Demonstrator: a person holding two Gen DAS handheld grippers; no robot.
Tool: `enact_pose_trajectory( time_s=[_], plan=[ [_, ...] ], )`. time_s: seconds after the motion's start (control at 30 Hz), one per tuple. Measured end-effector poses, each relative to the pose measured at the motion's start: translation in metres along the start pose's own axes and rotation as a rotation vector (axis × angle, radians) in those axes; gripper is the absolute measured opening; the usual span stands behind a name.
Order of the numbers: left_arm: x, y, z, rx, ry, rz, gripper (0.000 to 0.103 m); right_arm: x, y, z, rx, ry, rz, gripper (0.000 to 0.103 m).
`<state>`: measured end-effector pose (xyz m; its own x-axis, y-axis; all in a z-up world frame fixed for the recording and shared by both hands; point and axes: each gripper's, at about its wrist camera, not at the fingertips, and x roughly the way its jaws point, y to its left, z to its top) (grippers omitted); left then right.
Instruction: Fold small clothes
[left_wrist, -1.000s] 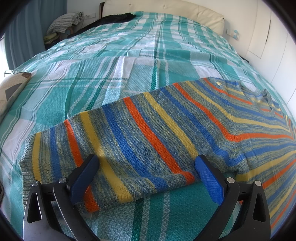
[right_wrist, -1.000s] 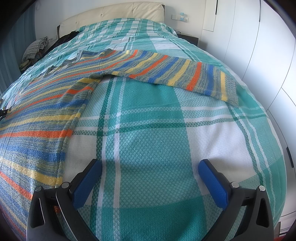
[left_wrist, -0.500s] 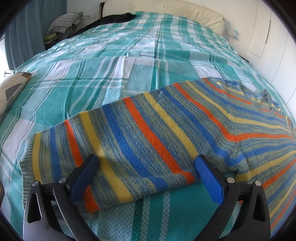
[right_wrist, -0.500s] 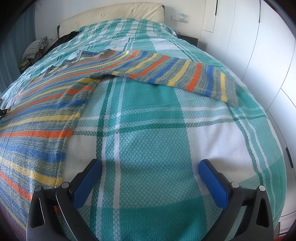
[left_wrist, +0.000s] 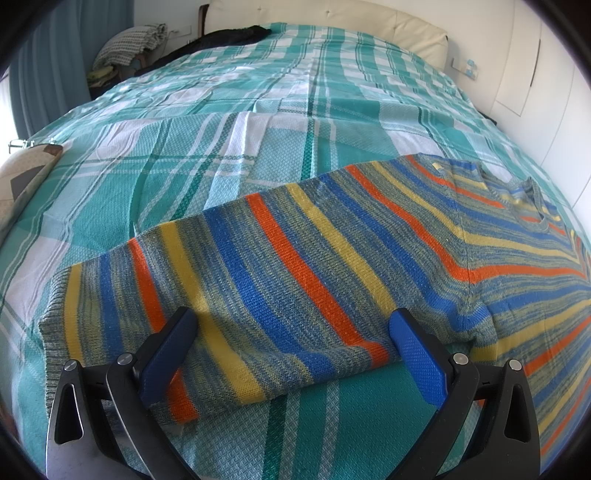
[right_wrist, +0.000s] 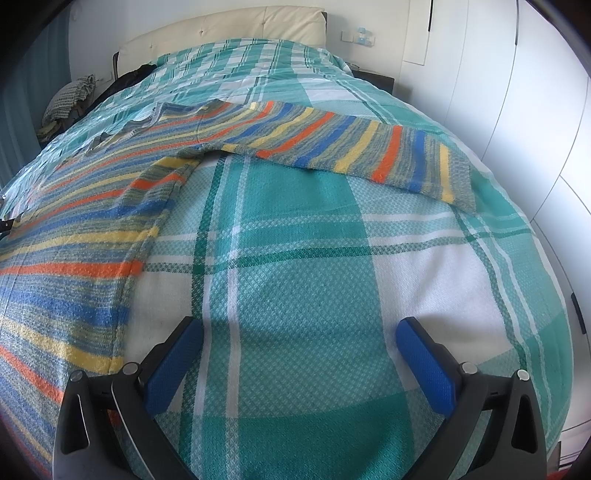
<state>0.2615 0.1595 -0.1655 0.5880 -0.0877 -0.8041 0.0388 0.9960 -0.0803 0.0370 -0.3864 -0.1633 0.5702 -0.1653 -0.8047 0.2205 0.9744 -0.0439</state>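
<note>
Left wrist view: a cream and grey cushion (left_wrist: 26, 177) is showing at the far left edge, beside the teal, white and green checked woven bedspread (left_wrist: 207, 147) that is covering the bed. My left claw (left_wrist: 295, 350) is standing wide, its two blue textured fingers (left_wrist: 168, 354) well apart and gripping nothing. The claw is hovering at the near edge of one sleeve of the knitted jumper with blue, orange, yellow and grey-green stripes (left_wrist: 332, 251); whether its left finger is touching the knit, I cannot tell. The sleeve is lying flat, cuff to the left, and is running rightward into the body and neckline. A dark garment (left_wrist: 221, 37) is lying at the far corner of the bed, before the cream padded headboard (left_wrist: 332, 14).

Right wrist view: the same jumper (right_wrist: 74, 229) is spreading flat over the left part of the bedspread (right_wrist: 295, 295), its other sleeve stretching rightward across the bed, with the cuff ending near the right edge. My right claw (right_wrist: 299, 362) is likewise standing wide and empty, over bare bedspread just beside the jumper's side edge. White cupboard doors (right_wrist: 517, 92) are filling the right.
</note>
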Motion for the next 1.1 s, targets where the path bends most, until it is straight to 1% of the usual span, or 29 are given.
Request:
enact_pose_trajectory(
  time_s=[0.97, 1.03, 1.07, 1.1],
  plan=[
    [0.001, -0.002, 0.000, 0.005, 0.000, 0.008, 0.103, -0.005, -0.001, -0.004, 0.007, 0.001, 0.004, 0.103],
    [0.002, -0.003, -0.001, 0.005, -0.003, 0.011, 0.103, -0.008, -0.004, 0.001, 0.008, 0.041, 0.026, 0.103],
    [0.001, -0.003, 0.000, 0.006, -0.004, 0.014, 0.103, -0.010, -0.006, 0.005, 0.018, 0.052, 0.042, 0.102],
    [0.001, -0.003, 0.000, 0.003, -0.003, 0.017, 0.103, -0.017, -0.014, 0.009, 0.056, 0.042, 0.081, 0.101]
  ],
)
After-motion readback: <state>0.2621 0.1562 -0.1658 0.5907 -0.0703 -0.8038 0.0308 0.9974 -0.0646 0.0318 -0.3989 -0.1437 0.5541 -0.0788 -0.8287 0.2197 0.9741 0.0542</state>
